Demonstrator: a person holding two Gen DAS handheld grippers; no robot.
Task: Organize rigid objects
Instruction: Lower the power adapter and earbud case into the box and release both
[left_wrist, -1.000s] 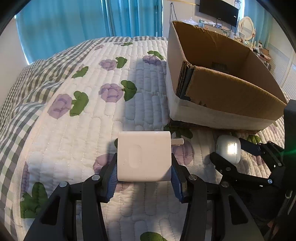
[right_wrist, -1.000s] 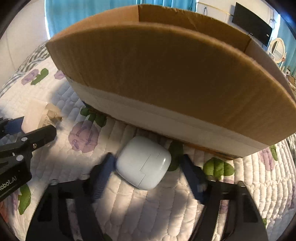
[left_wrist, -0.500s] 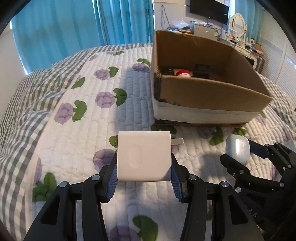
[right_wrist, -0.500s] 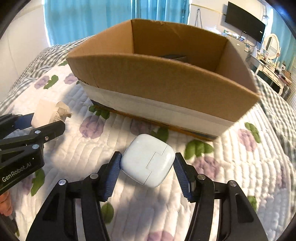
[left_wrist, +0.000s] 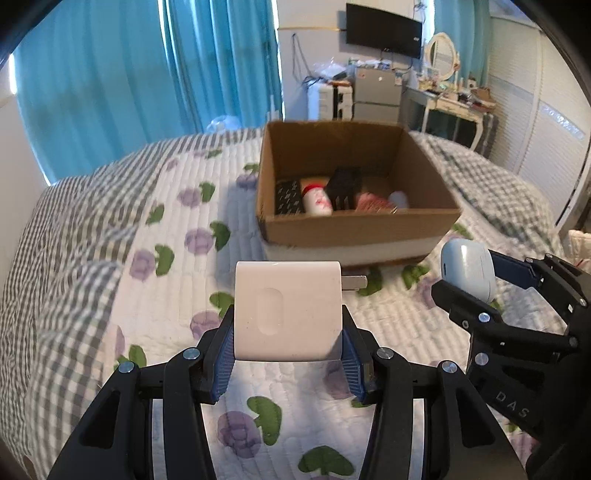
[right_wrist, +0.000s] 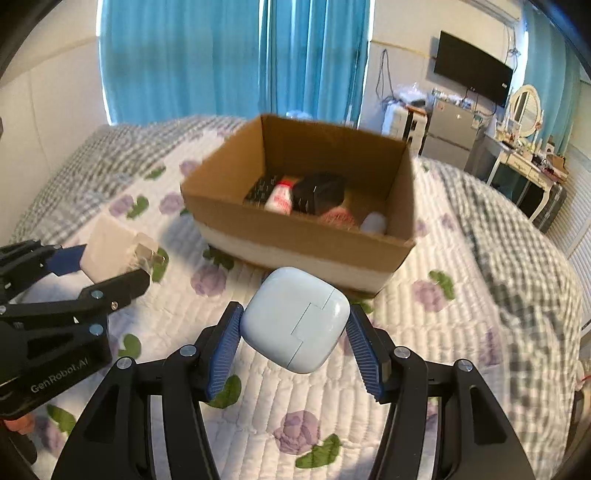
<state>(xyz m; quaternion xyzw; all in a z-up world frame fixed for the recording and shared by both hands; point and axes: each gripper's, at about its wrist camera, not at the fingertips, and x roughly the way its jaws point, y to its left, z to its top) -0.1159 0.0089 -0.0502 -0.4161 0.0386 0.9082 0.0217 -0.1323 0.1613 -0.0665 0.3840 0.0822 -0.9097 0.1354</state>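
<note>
My left gripper (left_wrist: 288, 354) is shut on a white plug adapter (left_wrist: 288, 310) with metal prongs pointing right, held above the quilt. It also shows at the left of the right wrist view (right_wrist: 114, 254). My right gripper (right_wrist: 295, 343) is shut on a pale blue earbud case (right_wrist: 295, 319), also held above the quilt; the case shows at the right of the left wrist view (left_wrist: 469, 267). An open cardboard box (left_wrist: 354, 225) stands ahead on the bed and holds a white bottle with a red cap (left_wrist: 316, 199), dark boxes and other items.
The bed carries a white quilt (left_wrist: 166, 288) with purple flowers and green leaves, with grey check fabric at its edges. Blue curtains (left_wrist: 147, 81) hang behind. A TV, a small fridge and a dressing table stand at the far right of the room.
Both grippers have risen and pulled back from the box, each lifting its object off the quilt. The box now looks smaller and its contents show.
</note>
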